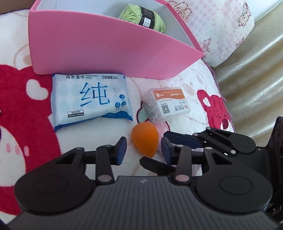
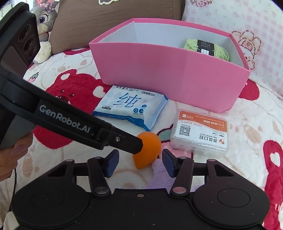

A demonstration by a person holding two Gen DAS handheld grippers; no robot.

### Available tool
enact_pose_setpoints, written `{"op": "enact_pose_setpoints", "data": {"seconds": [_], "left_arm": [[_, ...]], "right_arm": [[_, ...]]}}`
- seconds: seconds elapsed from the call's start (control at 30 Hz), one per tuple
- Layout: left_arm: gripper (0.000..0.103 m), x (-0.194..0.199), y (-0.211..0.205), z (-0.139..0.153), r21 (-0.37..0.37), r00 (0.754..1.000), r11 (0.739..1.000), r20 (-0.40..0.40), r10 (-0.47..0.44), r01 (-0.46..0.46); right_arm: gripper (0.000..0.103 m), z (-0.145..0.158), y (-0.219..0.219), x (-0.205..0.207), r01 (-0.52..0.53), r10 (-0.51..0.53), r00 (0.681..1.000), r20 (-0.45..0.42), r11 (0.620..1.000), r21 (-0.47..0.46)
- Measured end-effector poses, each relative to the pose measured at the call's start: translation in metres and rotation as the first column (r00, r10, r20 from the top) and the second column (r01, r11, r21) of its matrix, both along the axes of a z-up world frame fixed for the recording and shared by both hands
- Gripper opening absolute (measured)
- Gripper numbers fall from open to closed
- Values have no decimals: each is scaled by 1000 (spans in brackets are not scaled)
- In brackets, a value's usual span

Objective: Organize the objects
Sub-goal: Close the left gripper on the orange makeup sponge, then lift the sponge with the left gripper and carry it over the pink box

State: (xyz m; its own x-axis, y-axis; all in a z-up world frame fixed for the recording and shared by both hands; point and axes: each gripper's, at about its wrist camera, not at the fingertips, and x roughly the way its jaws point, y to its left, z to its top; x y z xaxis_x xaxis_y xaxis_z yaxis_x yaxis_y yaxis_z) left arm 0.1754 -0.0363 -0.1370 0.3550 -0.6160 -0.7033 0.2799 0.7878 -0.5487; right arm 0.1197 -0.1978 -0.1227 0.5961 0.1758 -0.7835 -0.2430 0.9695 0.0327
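Observation:
An orange egg-shaped sponge (image 1: pixel 145 139) (image 2: pixel 152 146) lies on the bear-print blanket. My left gripper (image 1: pixel 144 150) is open and straddles it, with a sliver of blanket showing beside each pad. In the right wrist view, one of its fingers (image 2: pixel 123 140) reaches in from the left and its tip overlaps the sponge. My right gripper (image 2: pixel 140 162) is open too, with the sponge just ahead between its pads; its fingers (image 1: pixel 184 142) come in from the right in the left wrist view. Behind lie a wet-wipes pack (image 1: pixel 92 100) (image 2: pixel 130 109) and a clear box with an orange label (image 1: pixel 166 104) (image 2: pixel 199 132).
A pink open box (image 1: pixel 106 44) (image 2: pixel 168 70) stands at the back with a green yarn ball (image 1: pixel 143 16) (image 2: pixel 207 46) inside. A plush rabbit (image 2: pixel 44 21) and pillows sit behind it. The blanket ends at a shiny beige surface (image 1: pixel 256 70). A person's hand (image 2: pixel 16 146) holds the left gripper.

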Motion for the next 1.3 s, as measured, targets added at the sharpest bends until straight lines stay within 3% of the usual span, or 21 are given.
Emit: {"op": "enact_pose_setpoints", "data": {"seconds": [0.3, 0.5, 0.9, 1.3], "left_arm": [[27, 0, -2, -9, -56, 1000, 998, -1, -7, 7], [26, 3, -5, -15, -25, 1000, 1000, 0, 10, -10], [26, 7, -5, -23, -60, 1000, 998, 1, 6, -6], [26, 2, -4, -4, -64, 999, 997, 9, -39, 39]], "right_arm": [[37, -9, 0, 7, 20, -21, 1000, -8, 999, -29], [37, -14, -2, 10, 21, -22, 1000, -16, 1000, -23], [38, -16, 7, 13, 33, -33, 999, -4, 997, -68], [38, 2, 27, 6, 5, -2, 1000, 19, 991, -133]]}}
